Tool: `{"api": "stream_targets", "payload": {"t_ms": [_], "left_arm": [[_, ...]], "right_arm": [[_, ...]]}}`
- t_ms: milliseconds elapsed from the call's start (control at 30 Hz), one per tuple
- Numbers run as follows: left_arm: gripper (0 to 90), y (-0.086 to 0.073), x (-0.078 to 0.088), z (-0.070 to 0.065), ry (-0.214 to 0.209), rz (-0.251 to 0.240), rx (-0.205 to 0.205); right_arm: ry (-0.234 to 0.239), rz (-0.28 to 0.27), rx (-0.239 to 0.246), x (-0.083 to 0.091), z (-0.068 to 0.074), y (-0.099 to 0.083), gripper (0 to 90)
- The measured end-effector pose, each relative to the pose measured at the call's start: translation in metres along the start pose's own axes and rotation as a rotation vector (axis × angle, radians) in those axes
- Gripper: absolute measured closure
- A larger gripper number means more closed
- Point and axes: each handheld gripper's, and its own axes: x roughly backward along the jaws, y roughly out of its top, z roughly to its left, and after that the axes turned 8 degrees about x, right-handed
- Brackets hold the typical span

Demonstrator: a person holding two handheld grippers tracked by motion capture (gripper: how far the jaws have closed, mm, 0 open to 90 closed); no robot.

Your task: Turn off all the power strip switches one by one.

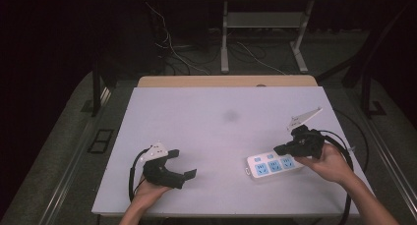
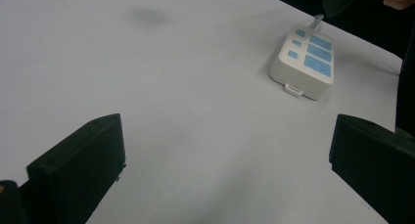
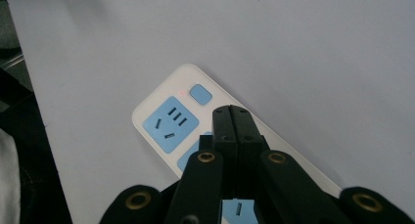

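**Right gripper closed above the power strip, left gripper wide open**

A white plastic power strip with light-blue socket faces and buttons (image 1: 274, 165) lies flat on the pale grey tabletop (image 1: 216, 131), toward the near right part of it. The right gripper (image 1: 281, 149) hangs over the strip's far end — in the right gripper view its two black jaws are pressed together with nothing between them, tips just short of a small blue button (image 3: 200, 94). The left gripper (image 1: 183, 163) sits well apart at the near left, its jaws spread wide over bare table, the strip (image 2: 304, 63) lying ahead of them. A faint dark smudge (image 1: 230, 116) marks the table's middle.
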Motion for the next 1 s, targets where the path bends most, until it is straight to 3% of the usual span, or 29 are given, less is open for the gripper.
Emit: {"api": "stream_targets", "payload": {"t_ms": [567,1000], "left_arm": [[0.0,0.000,0.000,0.000,0.001,0.002,-0.003],[0.0,0.000,0.000,0.000,0.000,-0.001,-0.003]], "right_arm": [[0.008,-0.007,0.021,0.002,0.003,0.021,90.0],[0.014,0.001,-0.009,-0.011,-0.011,0.017,90.0]]}}
